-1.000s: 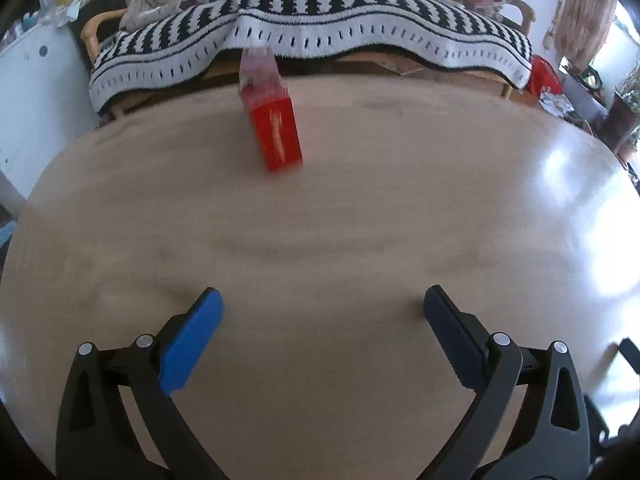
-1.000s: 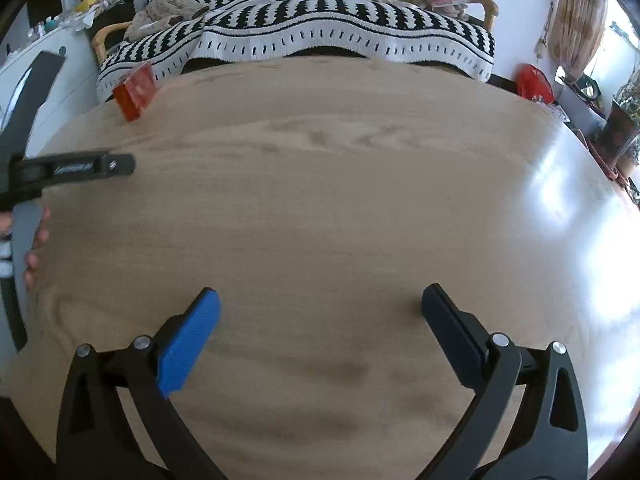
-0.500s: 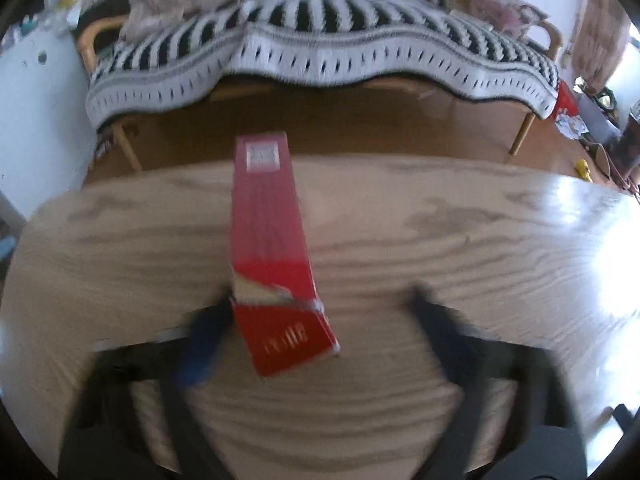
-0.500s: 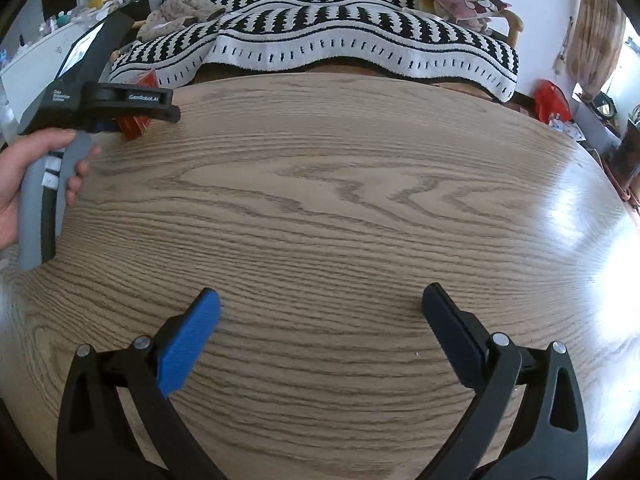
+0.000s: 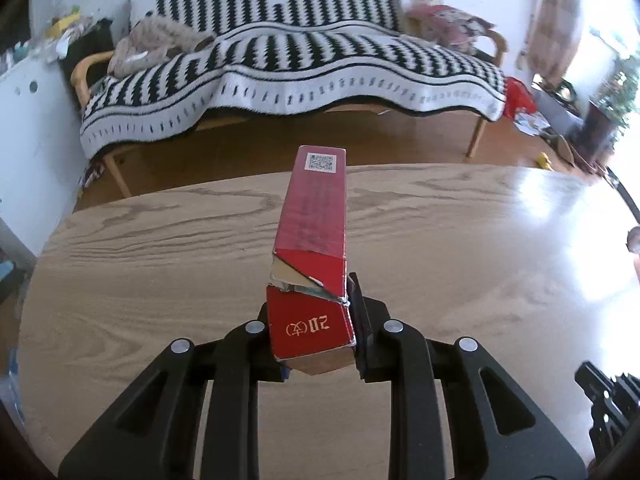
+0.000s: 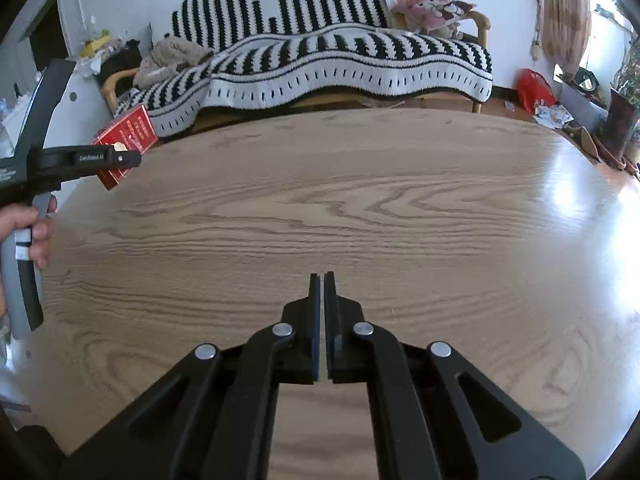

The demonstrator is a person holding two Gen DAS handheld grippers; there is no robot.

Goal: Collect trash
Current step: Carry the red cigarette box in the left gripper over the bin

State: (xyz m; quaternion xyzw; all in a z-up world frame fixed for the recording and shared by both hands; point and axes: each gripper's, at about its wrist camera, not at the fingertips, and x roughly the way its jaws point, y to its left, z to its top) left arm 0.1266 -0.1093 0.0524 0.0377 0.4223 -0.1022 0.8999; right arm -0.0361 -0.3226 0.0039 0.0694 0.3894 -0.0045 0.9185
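Observation:
A red cardboard box [image 5: 314, 240] with a torn flap and a QR code on its far end is clamped between the fingers of my left gripper [image 5: 312, 320], held above the wooden table [image 5: 480, 264]. The same red box [image 6: 128, 140] shows in the right wrist view at the far left, held by the left gripper [image 6: 116, 158] near the table's edge. My right gripper [image 6: 321, 304] is shut and empty over the near middle of the table [image 6: 360, 208].
A sofa with a black-and-white striped blanket [image 6: 340, 64] stands beyond the table's far edge. A white cabinet [image 5: 24, 128] stands at the left. Red bags and clutter [image 6: 536, 88] lie on the floor at the right.
My left gripper moved forward to the red box and shut on it, lifting it off the table. My right gripper went from wide open to shut.

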